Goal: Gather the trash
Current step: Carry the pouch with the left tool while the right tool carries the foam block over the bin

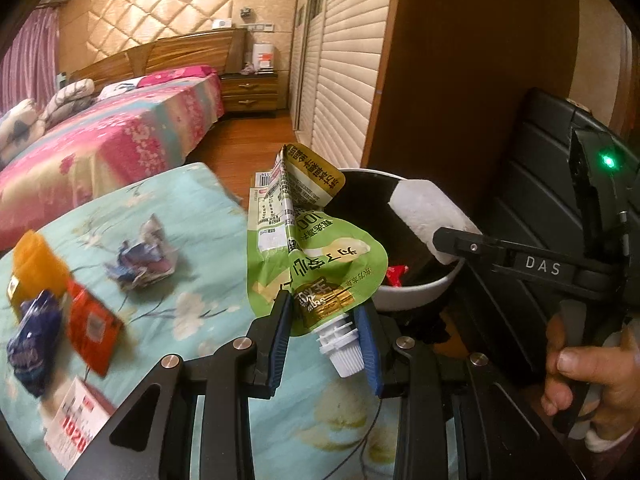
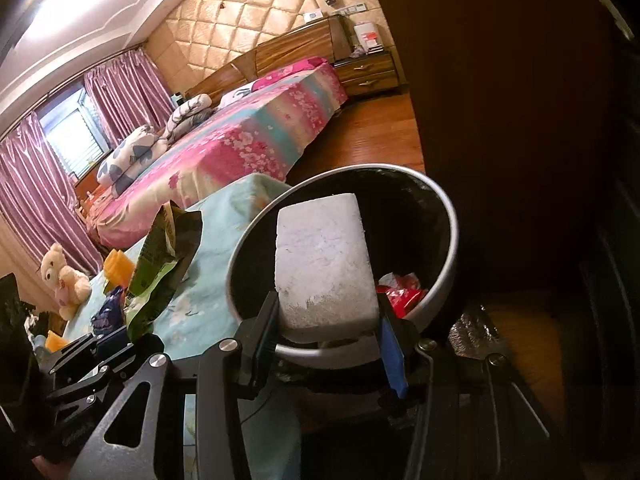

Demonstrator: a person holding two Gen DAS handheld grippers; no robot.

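Left wrist: left gripper (image 1: 324, 322) tilted down, pinching green pouch (image 1: 316, 256); right gripper (image 2: 328, 330) clamping white block (image 2: 324, 260).

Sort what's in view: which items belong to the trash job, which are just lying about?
Job:
- green spouted drink pouch, held by left gripper
- white foam block, held by right gripper
- round black bin with pale rim
- crumpled blue-white wrapper
- orange-red sachet

Lying about:
- cream teddy bear
- pink floral bed
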